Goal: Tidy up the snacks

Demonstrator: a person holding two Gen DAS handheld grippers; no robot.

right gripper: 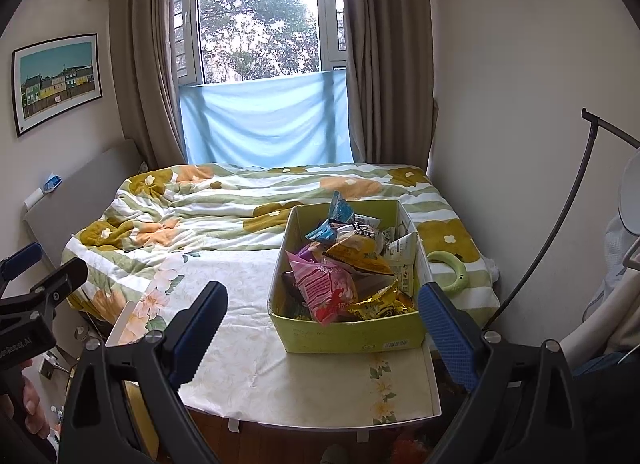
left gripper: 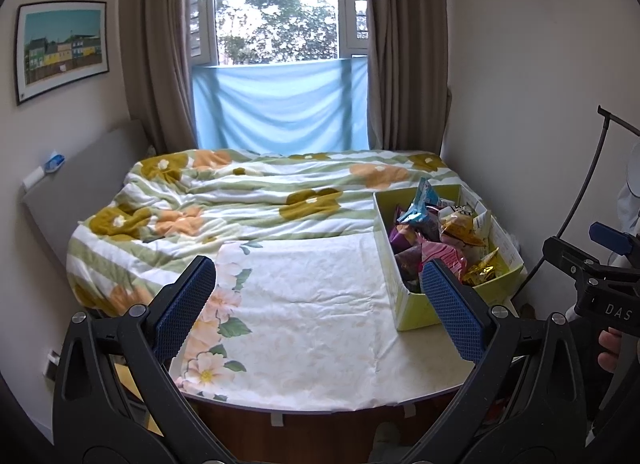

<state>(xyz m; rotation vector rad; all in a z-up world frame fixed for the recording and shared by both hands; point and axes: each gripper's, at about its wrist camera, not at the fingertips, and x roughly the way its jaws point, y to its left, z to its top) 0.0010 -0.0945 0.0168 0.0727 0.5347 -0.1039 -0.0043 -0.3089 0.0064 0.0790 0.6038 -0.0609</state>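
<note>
A yellow-green cardboard box [right gripper: 352, 334] stands on the right part of a small table, heaped with several snack packets: a pink striped bag [right gripper: 326, 290], an orange-yellow bag [right gripper: 356, 254], gold foil packs [right gripper: 380, 304] and a light blue wrapper [right gripper: 340, 210]. The same box [left gripper: 412, 310] sits at the right in the left wrist view. My left gripper [left gripper: 320, 270] hovers open over the bare cloth, its right finger [left gripper: 452, 308] overlapping the box's near corner. My right gripper [right gripper: 322, 296] is open, wide apart in front of the box, nothing between its pads.
The table wears a white floral cloth [right gripper: 256, 328] and butts against a bed with a flowered quilt [right gripper: 224, 204]. A pale green ring [right gripper: 446, 272] lies on the quilt right of the box. A dark curved rod [right gripper: 560, 216] stands at the right wall.
</note>
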